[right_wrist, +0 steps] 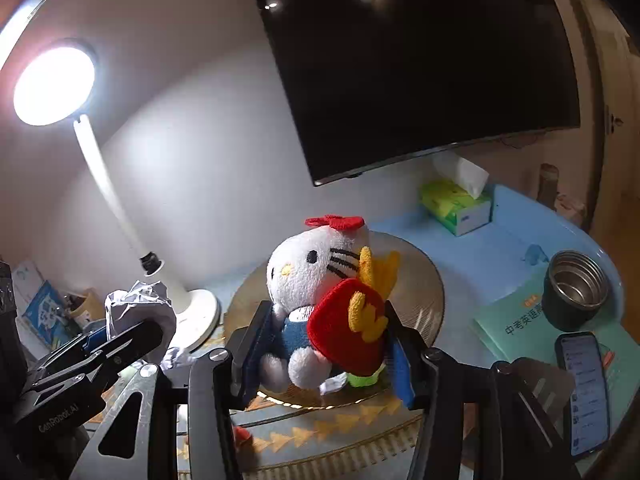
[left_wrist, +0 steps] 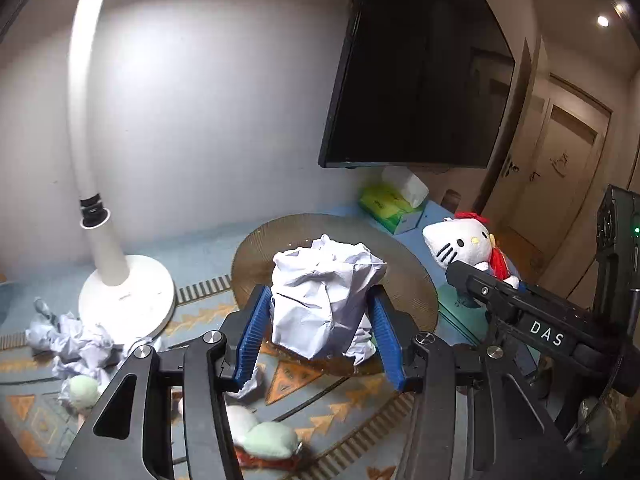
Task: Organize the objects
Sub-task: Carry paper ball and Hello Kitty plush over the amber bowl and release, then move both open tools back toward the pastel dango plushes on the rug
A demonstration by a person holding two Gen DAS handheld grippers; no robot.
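Crumpled paper wad (left_wrist: pixel 324 296) stands upright, gripped.

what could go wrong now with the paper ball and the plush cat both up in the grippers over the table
The left gripper squeezes the crumpled paper ball only at its sides; paper gives, so it might slip and fall among the scraps below. The right gripper pinches the plush cat low on its body, so the heavy head could tip it out. The two grippers are close together and might bump, and a swing right could knock the open steel cup.
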